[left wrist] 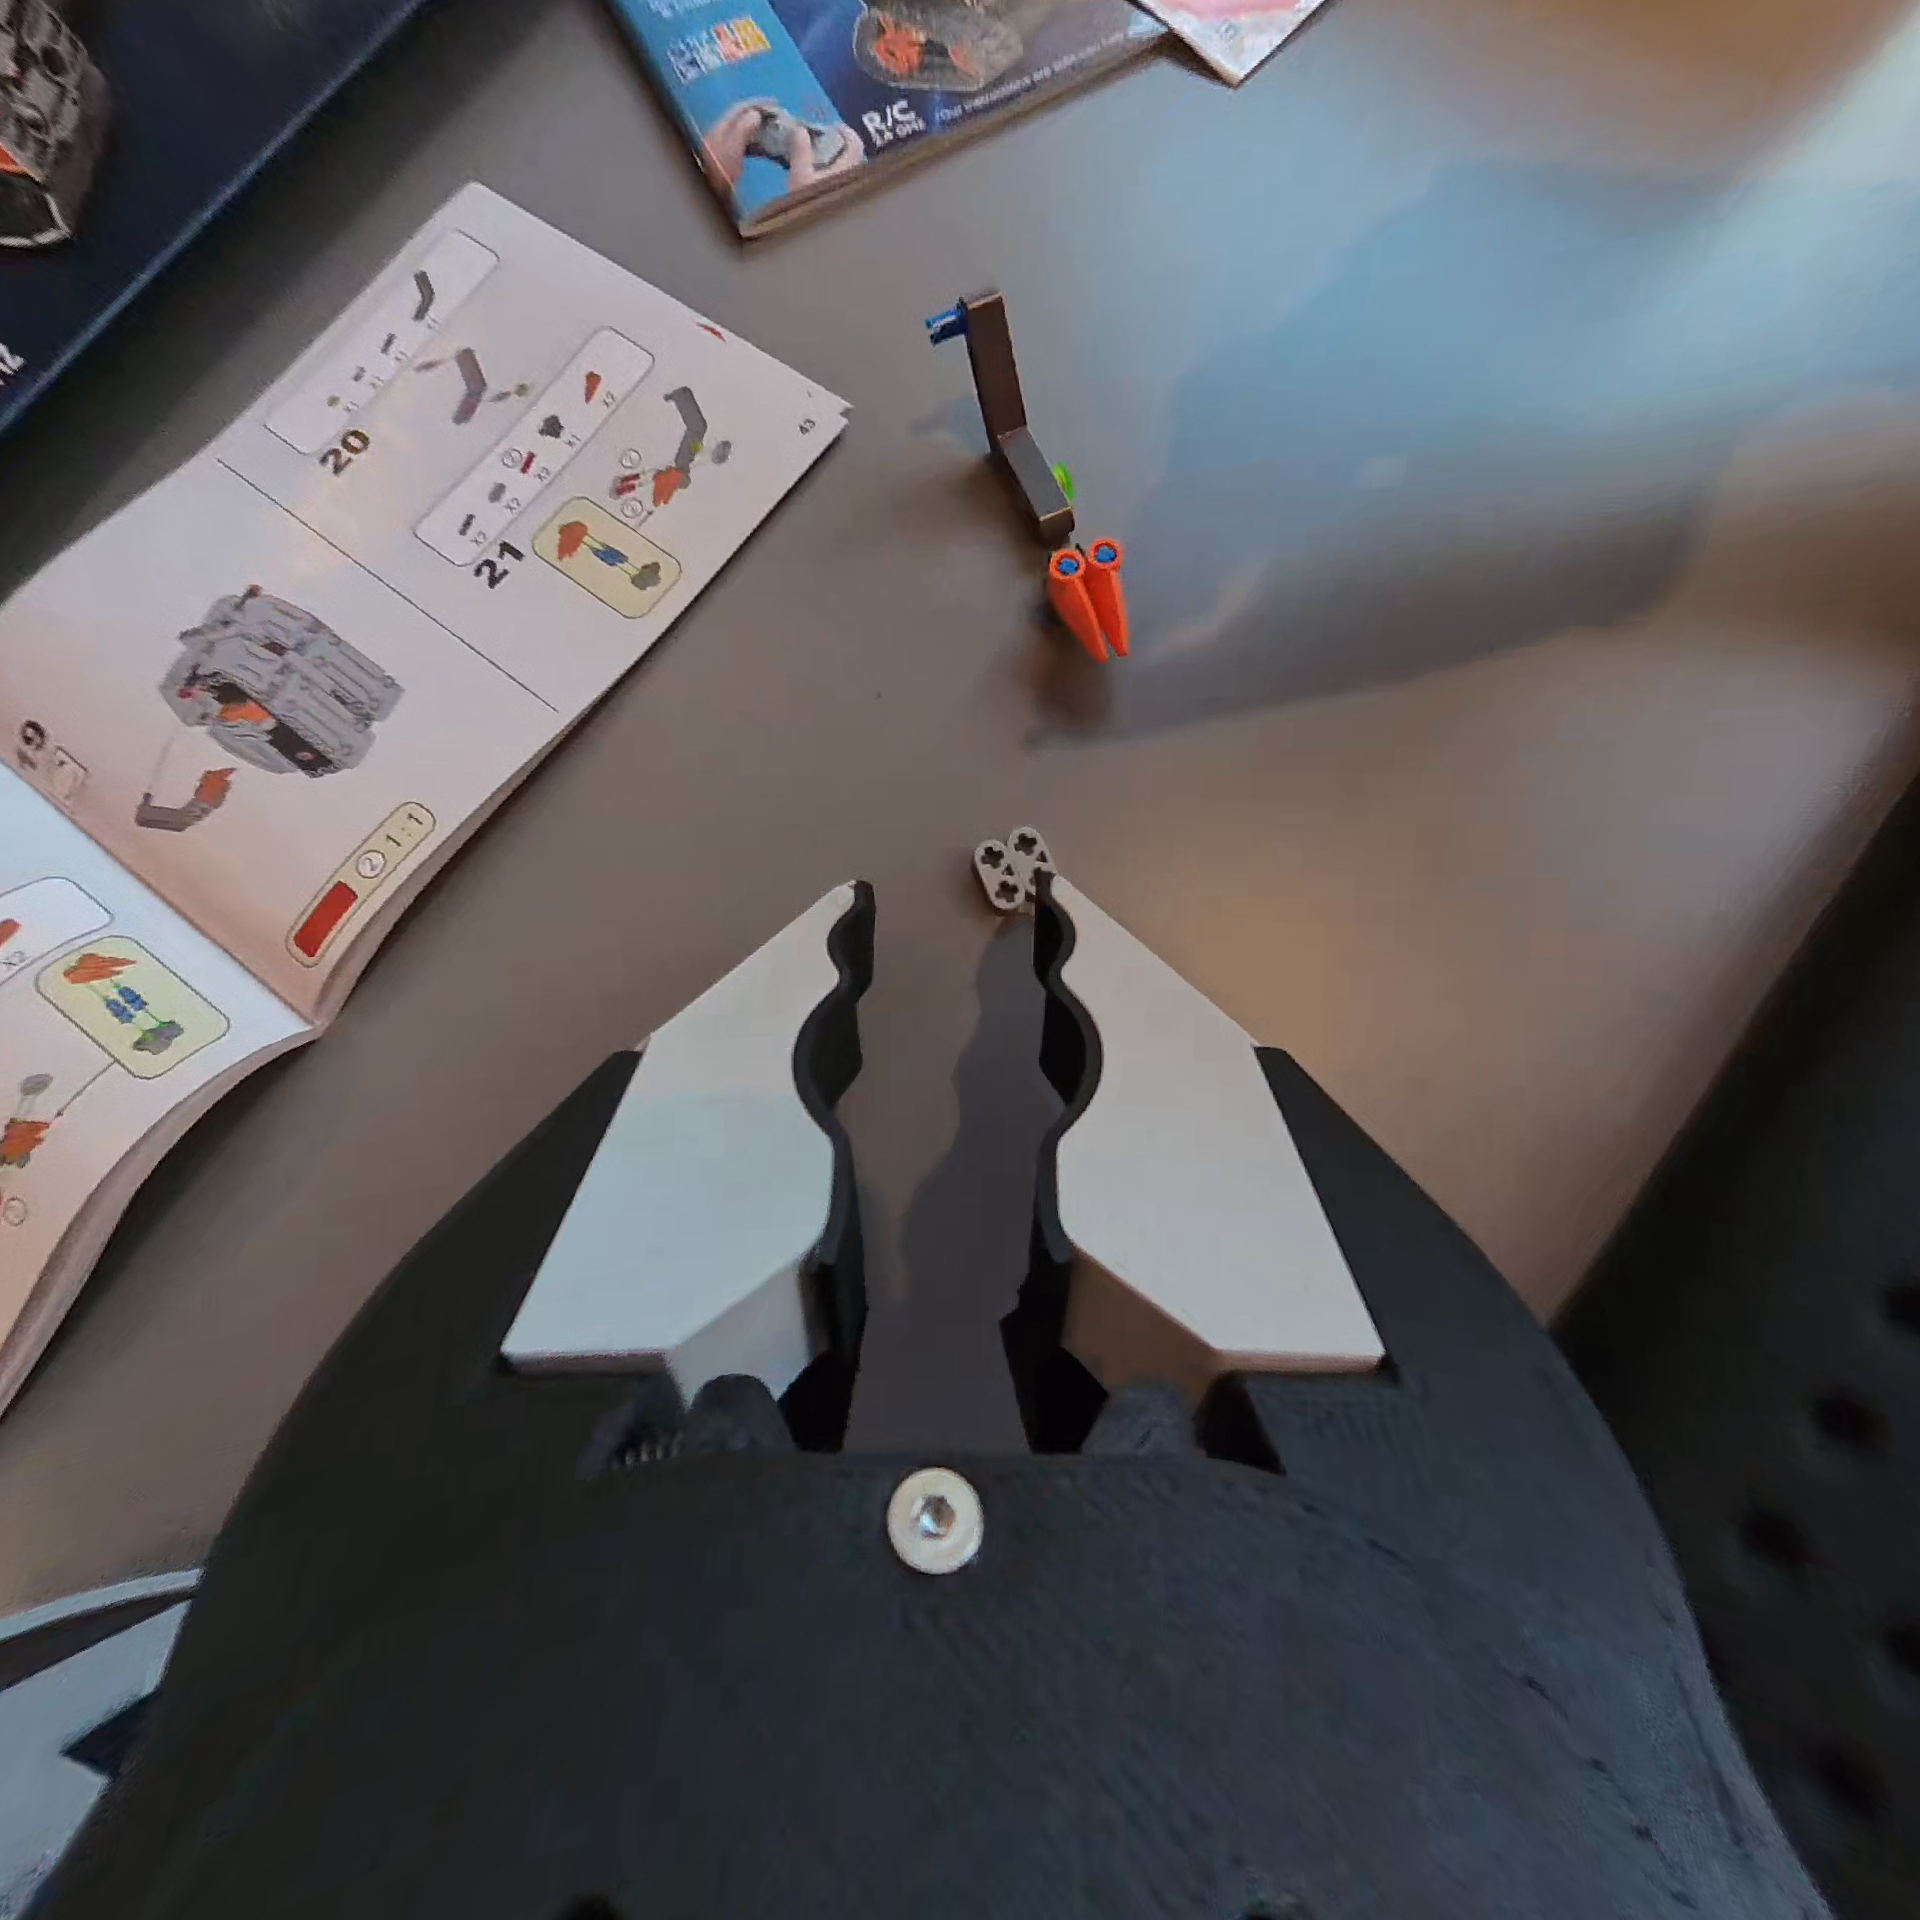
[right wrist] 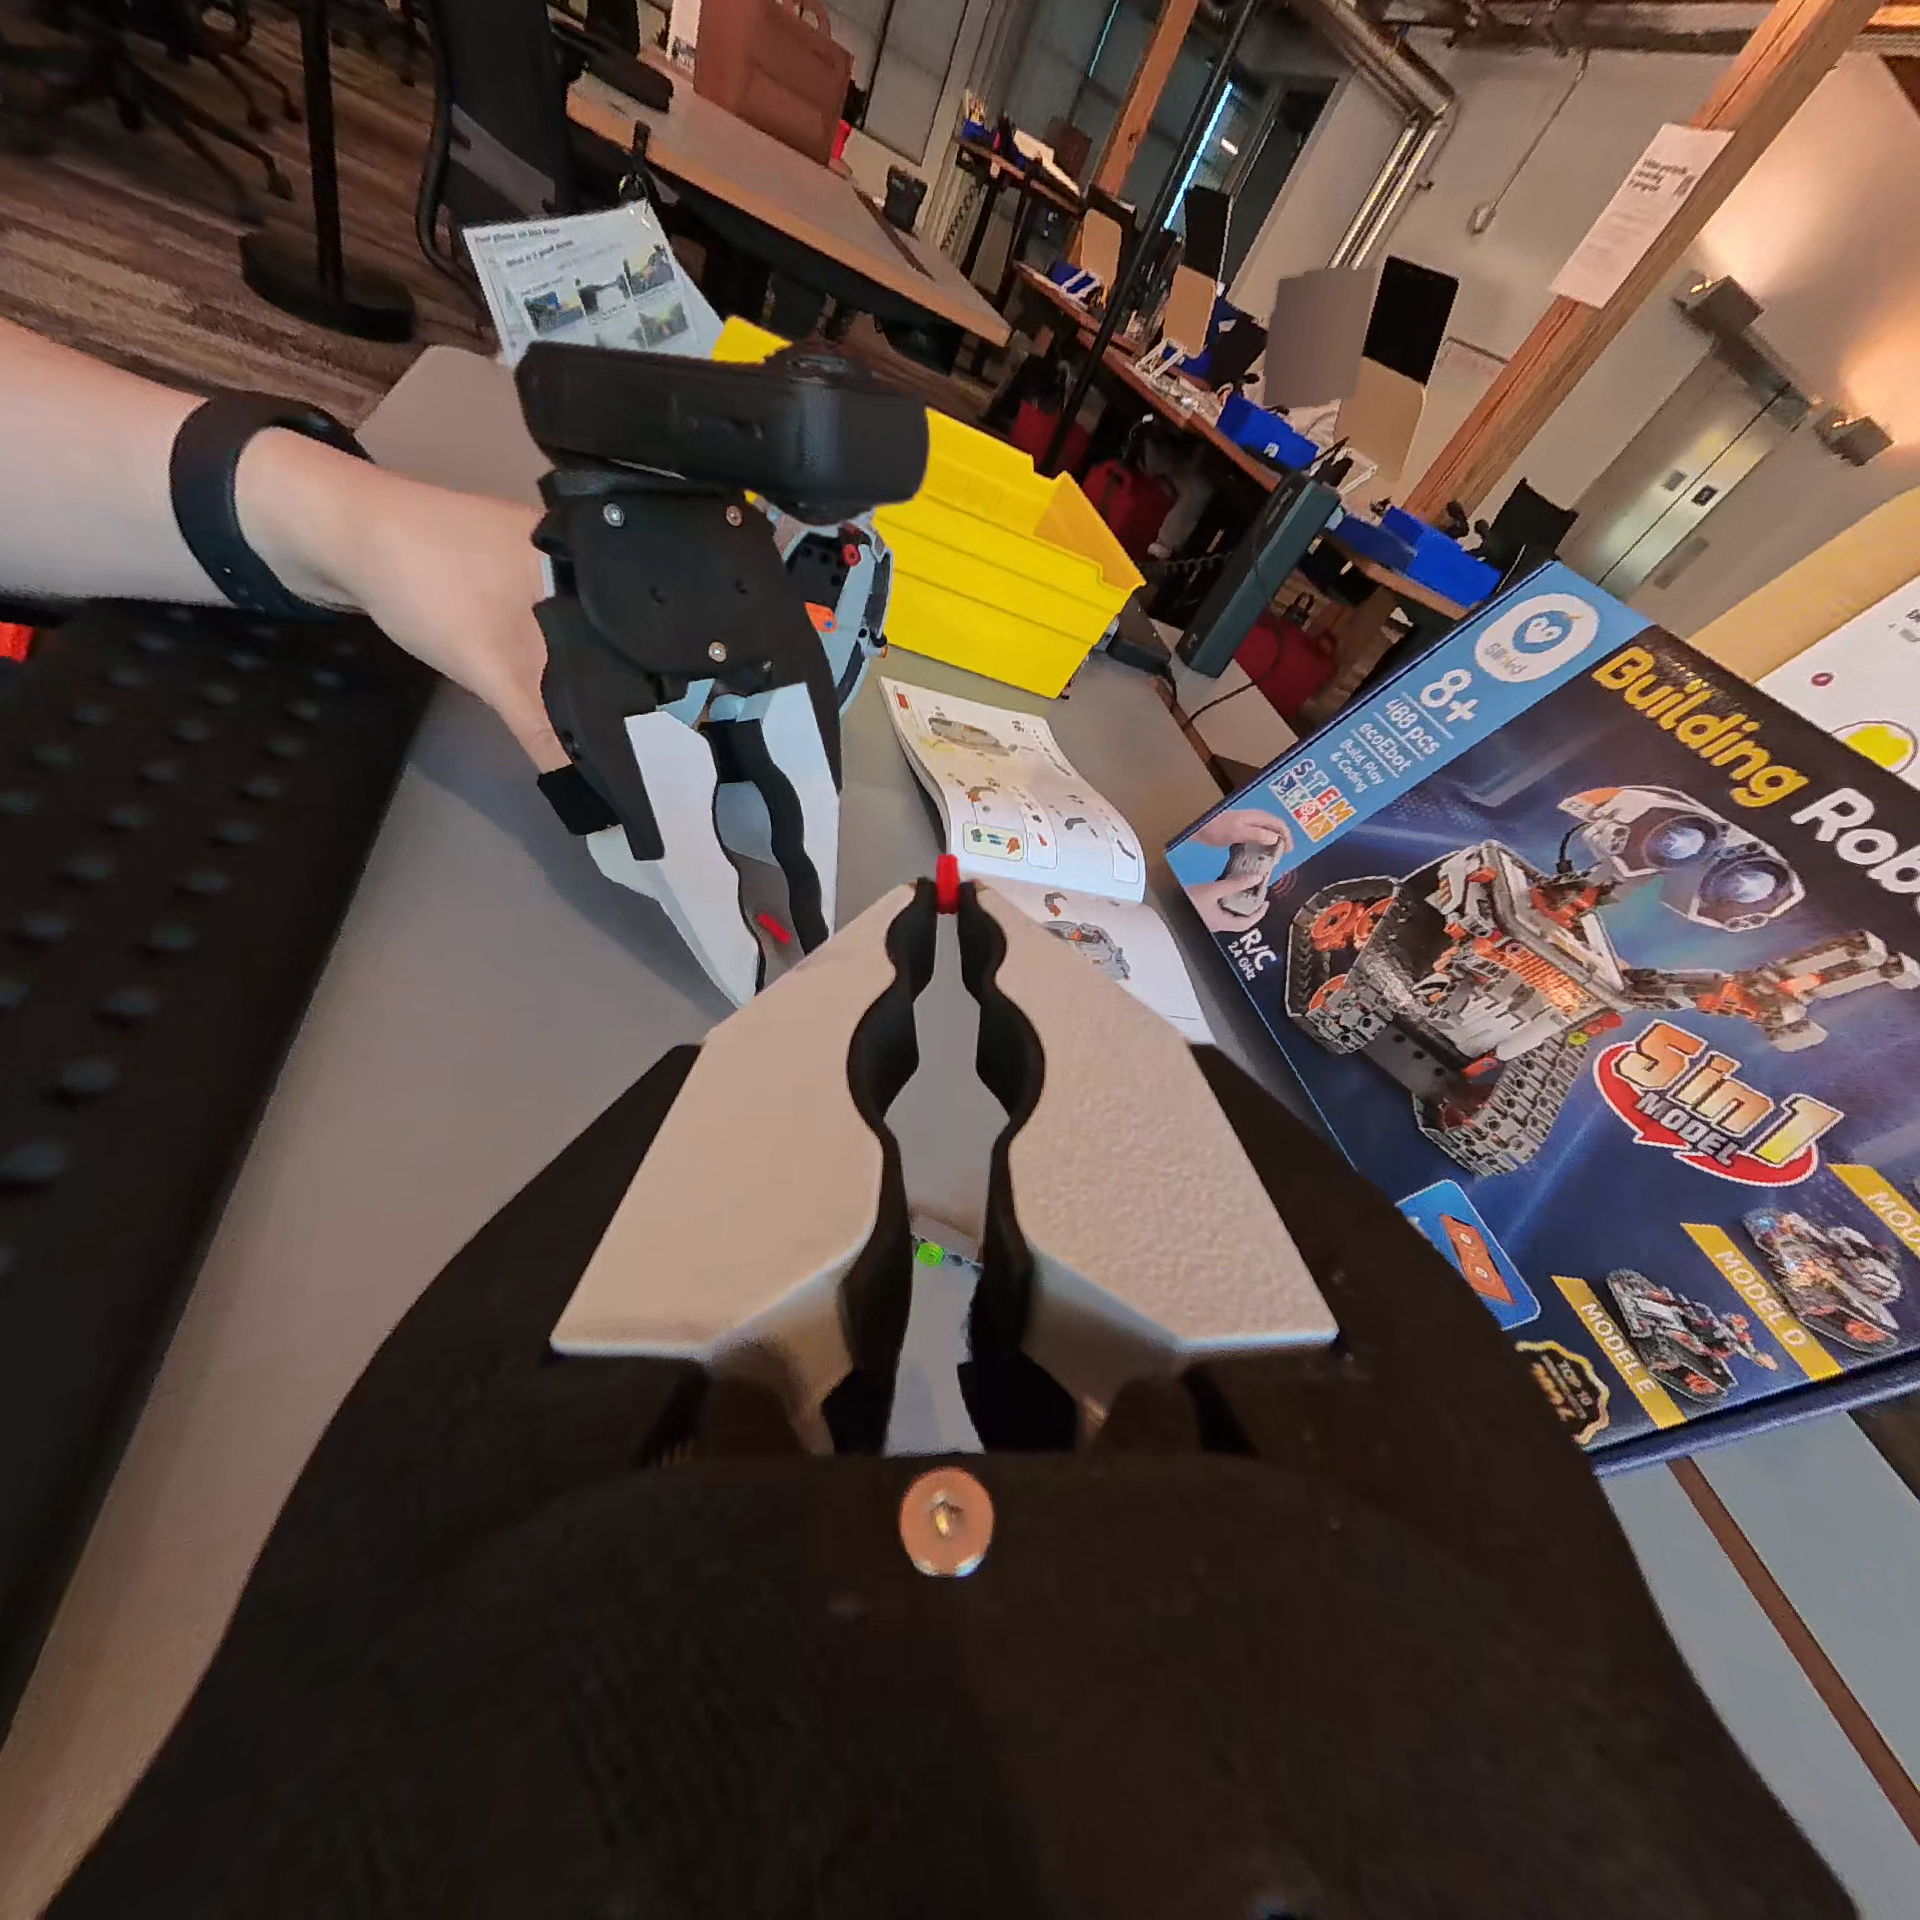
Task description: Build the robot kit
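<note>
My left gripper (left wrist: 951, 891) is open and empty, low over the grey table (left wrist: 1351, 883). A small light-grey two-hole connector (left wrist: 1010, 868) lies on the table, touching the tip of its right finger. Beyond lie a pair of orange cones with blue pins (left wrist: 1091, 597) and a dark grey bent beam (left wrist: 1003, 405) with a blue and a green pin. My right gripper (right wrist: 947, 900) is shut on a small red pin (right wrist: 947, 894) at its fingertips, held above the table. The left gripper (right wrist: 774, 956), held by a hand (right wrist: 436, 582), points down just left of it.
An open instruction booklet (left wrist: 364, 623) lies left of the left gripper and also shows in the right wrist view (right wrist: 1029, 821). The kit box (right wrist: 1558, 987) lies at the right. Yellow bins (right wrist: 997, 561) stand behind. A black studded mat (right wrist: 156, 883) is at the left. One gripper's finger ends stand about 15 centimetres off the other's.
</note>
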